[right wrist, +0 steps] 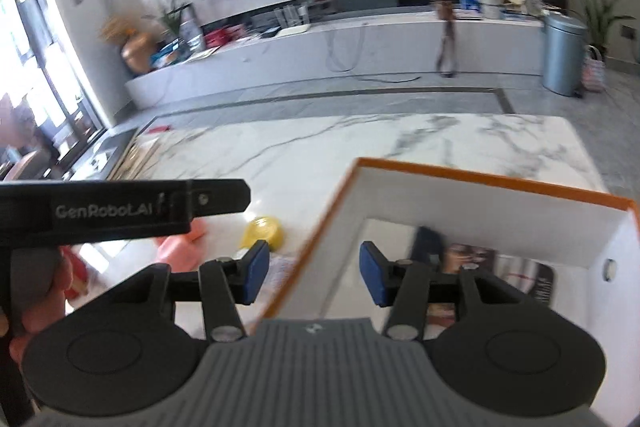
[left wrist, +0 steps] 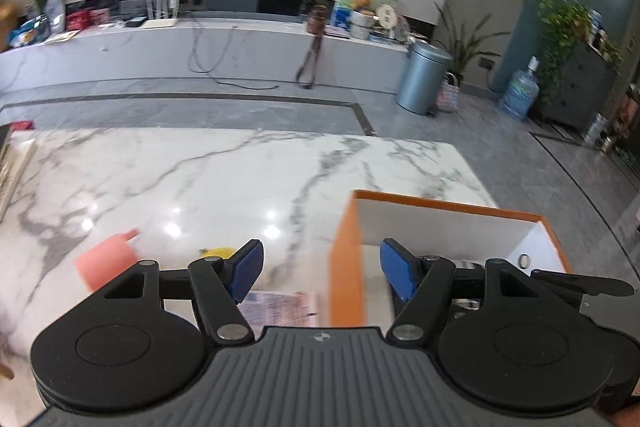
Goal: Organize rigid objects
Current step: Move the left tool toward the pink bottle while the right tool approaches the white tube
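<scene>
Our left gripper hangs with jaws spread and empty over the marble table, beside the orange box. Our right gripper gapes empty above that box's corner. Pink and yellow objects lie outside it.

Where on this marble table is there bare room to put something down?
The far half of the marble table, beyond the pink object and yellow object and left of the orange box, is bare. The near edge is crowded: the pink and yellow objects, a printed paper and the box sit close together.
</scene>
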{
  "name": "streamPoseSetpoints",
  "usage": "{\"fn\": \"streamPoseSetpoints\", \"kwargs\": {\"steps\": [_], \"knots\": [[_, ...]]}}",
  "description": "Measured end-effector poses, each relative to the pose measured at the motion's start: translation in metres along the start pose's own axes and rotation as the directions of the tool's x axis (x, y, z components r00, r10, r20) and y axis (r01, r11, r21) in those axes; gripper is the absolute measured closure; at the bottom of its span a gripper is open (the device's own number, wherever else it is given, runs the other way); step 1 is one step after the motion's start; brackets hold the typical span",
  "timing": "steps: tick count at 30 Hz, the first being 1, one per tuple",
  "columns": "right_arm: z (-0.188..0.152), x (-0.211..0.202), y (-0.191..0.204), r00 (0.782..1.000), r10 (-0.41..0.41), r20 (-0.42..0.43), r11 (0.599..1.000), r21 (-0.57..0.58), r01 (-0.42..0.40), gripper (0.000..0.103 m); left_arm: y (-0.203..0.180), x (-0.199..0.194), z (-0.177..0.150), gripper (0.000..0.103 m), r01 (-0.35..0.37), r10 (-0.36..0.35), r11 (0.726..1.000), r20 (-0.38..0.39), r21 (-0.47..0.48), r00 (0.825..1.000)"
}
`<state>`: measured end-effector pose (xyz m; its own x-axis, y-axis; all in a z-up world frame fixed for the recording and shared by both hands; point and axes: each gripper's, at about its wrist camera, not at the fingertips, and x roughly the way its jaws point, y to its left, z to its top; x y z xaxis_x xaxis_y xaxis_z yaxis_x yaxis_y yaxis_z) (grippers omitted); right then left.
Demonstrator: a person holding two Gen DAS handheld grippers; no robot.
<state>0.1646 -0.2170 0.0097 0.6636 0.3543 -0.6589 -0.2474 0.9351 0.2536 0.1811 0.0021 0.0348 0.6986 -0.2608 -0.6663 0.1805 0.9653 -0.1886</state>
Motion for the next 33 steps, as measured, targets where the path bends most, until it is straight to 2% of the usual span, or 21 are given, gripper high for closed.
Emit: {"fn": "streamPoseSetpoints", "kwargs": {"steps": [8,12,18,21,23,27,33], "knots": [[-0.002,0.022,0.043,0.996,0.071,-0.044,0.993,-0.09,-0.075,0.052,0.069,0.004,-0.01,0.028,-0.068,0.064,0.989,-0.034,-0.133,0.997],[-0.001,0.038,0.066,0.992,0.102,-0.07,0.985,-0.132,-0.111,0.052,0.108,0.01,-0.018,0.029,-0.078,0.061,0.972,-0.081,-0.224,0.995],[-0.002,0.073,0.091,0.987,0.1,-0.127,0.982,-0.148,-0.118,0.052,0.152,0.018,-0.03,0.03,-0.116,0.094,0.942,-0.085,-0.314,0.992],[-0.003,0.09,0.098,0.984,0.082,-0.161,0.977,-0.181,-0.111,0.052,0.163,0.026,-0.031,0.03,-0.148,0.127,0.948,-0.093,-0.281,0.988],[-0.003,0.101,0.102,0.979,0.057,-0.197,0.971,-0.215,-0.1,0.053,0.168,0.035,-0.033,0.03,-0.159,0.131,0.956,-0.126,-0.247,0.983],[-0.001,0.127,0.106,0.96,0.006,-0.28,0.961,-0.264,-0.083,0.053,0.17,0.055,-0.042,0.03,-0.19,0.158,0.961,-0.164,-0.2,0.974],[0.003,0.166,0.11,0.908,-0.099,-0.406,0.883,-0.456,-0.108,0.053,0.164,0.076,-0.049,0.03,-0.192,0.17,0.976,-0.194,-0.102,0.966]]}}
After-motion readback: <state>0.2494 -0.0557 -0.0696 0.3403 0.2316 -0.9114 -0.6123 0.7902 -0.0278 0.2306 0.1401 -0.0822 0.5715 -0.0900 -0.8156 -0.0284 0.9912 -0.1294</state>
